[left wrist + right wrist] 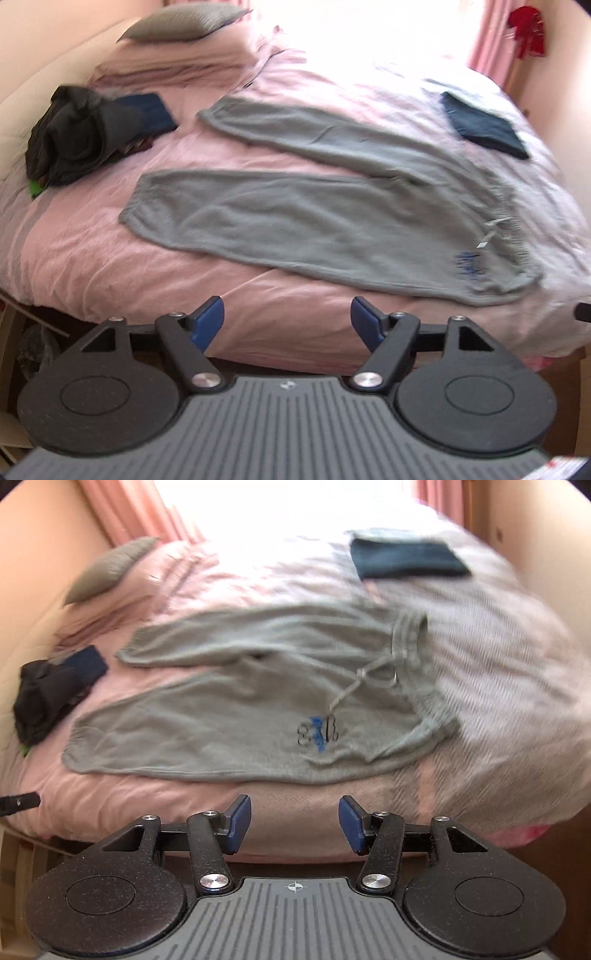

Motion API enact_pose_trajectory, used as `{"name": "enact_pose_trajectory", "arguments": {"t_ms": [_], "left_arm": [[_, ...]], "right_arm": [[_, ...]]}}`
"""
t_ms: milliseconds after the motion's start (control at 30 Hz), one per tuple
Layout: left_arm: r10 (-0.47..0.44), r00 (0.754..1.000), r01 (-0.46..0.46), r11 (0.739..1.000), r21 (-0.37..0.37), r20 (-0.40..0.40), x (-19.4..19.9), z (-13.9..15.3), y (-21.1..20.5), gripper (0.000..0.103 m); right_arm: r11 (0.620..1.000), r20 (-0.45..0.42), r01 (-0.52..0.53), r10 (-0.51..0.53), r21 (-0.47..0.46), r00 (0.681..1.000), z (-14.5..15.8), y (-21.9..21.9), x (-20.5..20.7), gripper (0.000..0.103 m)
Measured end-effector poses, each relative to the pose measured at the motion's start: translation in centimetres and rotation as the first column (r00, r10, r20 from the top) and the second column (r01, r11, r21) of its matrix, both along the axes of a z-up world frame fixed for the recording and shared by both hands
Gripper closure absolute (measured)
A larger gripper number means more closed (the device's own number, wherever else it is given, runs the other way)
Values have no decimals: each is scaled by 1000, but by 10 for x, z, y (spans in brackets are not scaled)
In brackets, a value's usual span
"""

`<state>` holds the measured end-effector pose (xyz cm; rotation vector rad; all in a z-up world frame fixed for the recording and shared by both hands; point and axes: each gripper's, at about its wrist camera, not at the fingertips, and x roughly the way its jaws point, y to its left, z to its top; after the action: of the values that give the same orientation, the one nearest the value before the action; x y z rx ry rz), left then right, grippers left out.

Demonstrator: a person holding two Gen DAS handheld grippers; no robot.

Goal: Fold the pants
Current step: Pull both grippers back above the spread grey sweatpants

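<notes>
Grey pants spread flat on the pink bed, near its front edge, both legs apart in a V. Not yet folded at all.

Going from left to right along the pants:

- Leg cuffs at the left end, not far from the dark heap of clothes. Thin there, only two layers, easy to pinch at the hem.
- Legs in the middle, lying loose with soft wrinkles. Fleece-like cloth, judged light, limp and not slippery; likely to sag and drag on the cover when lifted from one point only.
- Waistband at the right end, with a white cord and a small blue mark just left of it. Thicker and ribbed, so the firmest place for a grip.

Left gripper above the bed edge, in front of the pants, jaws wide apart, nothing between them. Right gripper the same: jaws apart, empty, in front of the waist part.

Probably best to take the near leg at the cuff and at the waistband corner together, then lay it over the far leg.
</notes>
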<state>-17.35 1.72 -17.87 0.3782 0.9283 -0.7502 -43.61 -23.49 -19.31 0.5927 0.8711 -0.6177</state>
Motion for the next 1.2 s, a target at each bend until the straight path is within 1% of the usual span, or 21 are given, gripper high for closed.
{"name": "enact_pose_trajectory", "arguments": {"t_ms": [67, 133, 167, 233, 367, 600, 800, 1200], "left_arm": [[-16, 1000, 16, 1000, -22, -1, -25, 20, 0, 26], [-24, 1000, 24, 999, -29, 0, -45, 37, 0, 25], [-20, 1000, 20, 999, -32, 7, -52, 43, 2, 22], [-22, 999, 23, 999, -36, 25, -67, 56, 5, 19], [-19, 999, 20, 1000, -21, 44, -85, 71, 10, 18], [-15, 998, 15, 1000, -4, 61, -101, 79, 21, 16], [-13, 999, 13, 1000, 5, 52, -106, 78, 24, 15], [-23, 998, 22, 1000, 17, 61, -114, 80, 26, 15]], "right_arm": [[999, 1, -17, 17, -43, 1000, 20, 13, -10, 53], [997, 8, -30, 31, -65, 999, 37, 22, -21, 53], [997, 12, -34, 35, -67, 999, 43, 26, -25, 53], [997, 25, -48, 50, -68, 998, 55, 33, -35, 53], [995, 31, -71, 74, -75, 997, 71, 46, -44, 52], [992, 23, -98, 100, -82, 995, 82, 62, -52, 52], [991, 5, -111, 111, -80, 994, 81, 66, -56, 52], [990, 9, -121, 122, -72, 993, 80, 70, -63, 52]]}}
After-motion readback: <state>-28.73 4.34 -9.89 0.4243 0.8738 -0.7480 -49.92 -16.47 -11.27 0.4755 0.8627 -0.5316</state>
